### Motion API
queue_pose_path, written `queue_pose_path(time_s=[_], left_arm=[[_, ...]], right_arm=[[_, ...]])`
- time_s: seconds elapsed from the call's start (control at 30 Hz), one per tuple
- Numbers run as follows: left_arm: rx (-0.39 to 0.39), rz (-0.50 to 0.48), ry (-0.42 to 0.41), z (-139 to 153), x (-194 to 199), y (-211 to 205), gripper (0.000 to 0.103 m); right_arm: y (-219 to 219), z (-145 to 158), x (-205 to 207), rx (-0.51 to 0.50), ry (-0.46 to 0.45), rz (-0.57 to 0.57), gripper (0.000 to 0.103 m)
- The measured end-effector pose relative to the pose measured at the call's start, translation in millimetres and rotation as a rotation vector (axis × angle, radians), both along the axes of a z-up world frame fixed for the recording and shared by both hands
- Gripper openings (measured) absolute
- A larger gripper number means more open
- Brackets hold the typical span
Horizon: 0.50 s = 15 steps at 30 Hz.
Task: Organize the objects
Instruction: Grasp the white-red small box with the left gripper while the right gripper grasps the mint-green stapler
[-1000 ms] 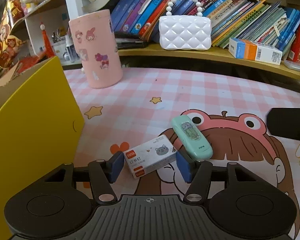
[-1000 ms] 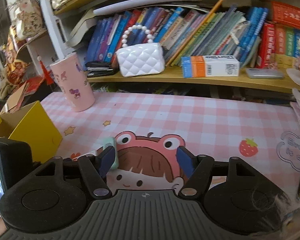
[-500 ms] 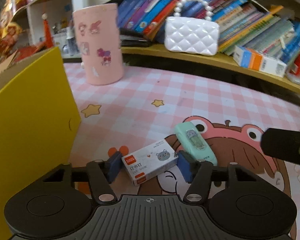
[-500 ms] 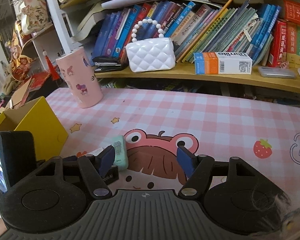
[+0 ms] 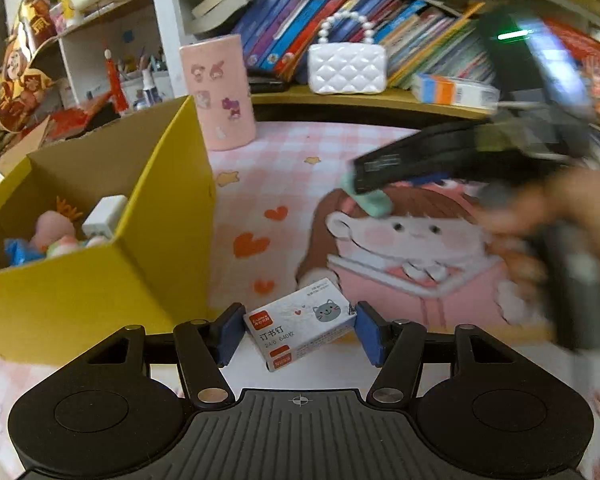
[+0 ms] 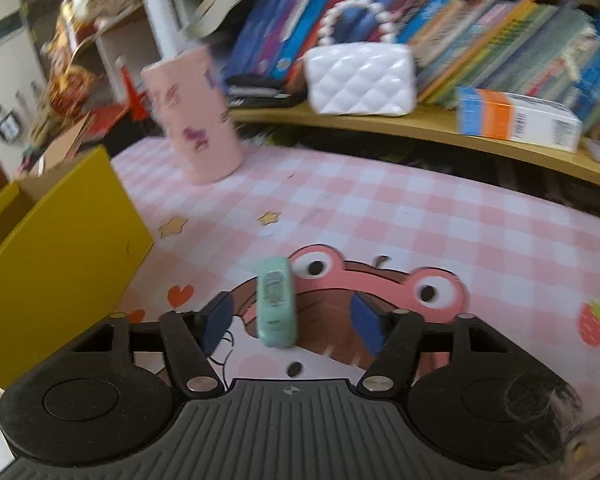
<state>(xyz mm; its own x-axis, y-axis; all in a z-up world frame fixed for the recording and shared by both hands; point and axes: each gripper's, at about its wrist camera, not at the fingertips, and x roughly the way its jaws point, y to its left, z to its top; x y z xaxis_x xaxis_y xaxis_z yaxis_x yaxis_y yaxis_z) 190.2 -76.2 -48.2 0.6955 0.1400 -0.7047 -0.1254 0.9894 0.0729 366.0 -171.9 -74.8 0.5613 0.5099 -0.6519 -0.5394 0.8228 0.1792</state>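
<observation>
My left gripper is shut on a white staple box with a grey cat print and holds it above the mat, beside the yellow cardboard box. A mint-green correction tape lies on the pink checked mat, between the open jaws of my right gripper. In the left wrist view the tape shows partly under the blurred right gripper.
The yellow box holds small toys and a white block. A pink cup stands at the mat's far edge. Behind it a wooden shelf carries a white quilted purse, books and an orange-and-white carton.
My left gripper has closed on the staple box, lifted it and drawn back beside the yellow box. My right gripper has moved forward and left around the green tape.
</observation>
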Motion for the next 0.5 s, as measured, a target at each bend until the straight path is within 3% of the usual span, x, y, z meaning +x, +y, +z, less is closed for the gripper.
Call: queue_pose_path(time_s=[0.13,0.2,0.27,0.5], left_arm=[[-0.035,-0.016,0.004,5.2,-17.5,-1.7,0.059],[-0.037,-0.015,0.006,6.0,-22.4,-1.2,0.059],[-0.043,-0.017,0.001,8.1,-27.3,1.2,0.059],[-0.051,-0.021,-0.025,15.3,-46.3,17.7,0.059]], right_arm=[[20.5,-10.9,2.2,-0.065,-0.012,0.038,0.048],[26.4,-16.2,3.4,-0.094,-0.006,0.045,0.030],[30.0,-17.5,0.8,-0.132,-0.034,0.047,0.023],[11.5,-2.1,-26.7,-0.114,-0.028,-0.033,0.023]])
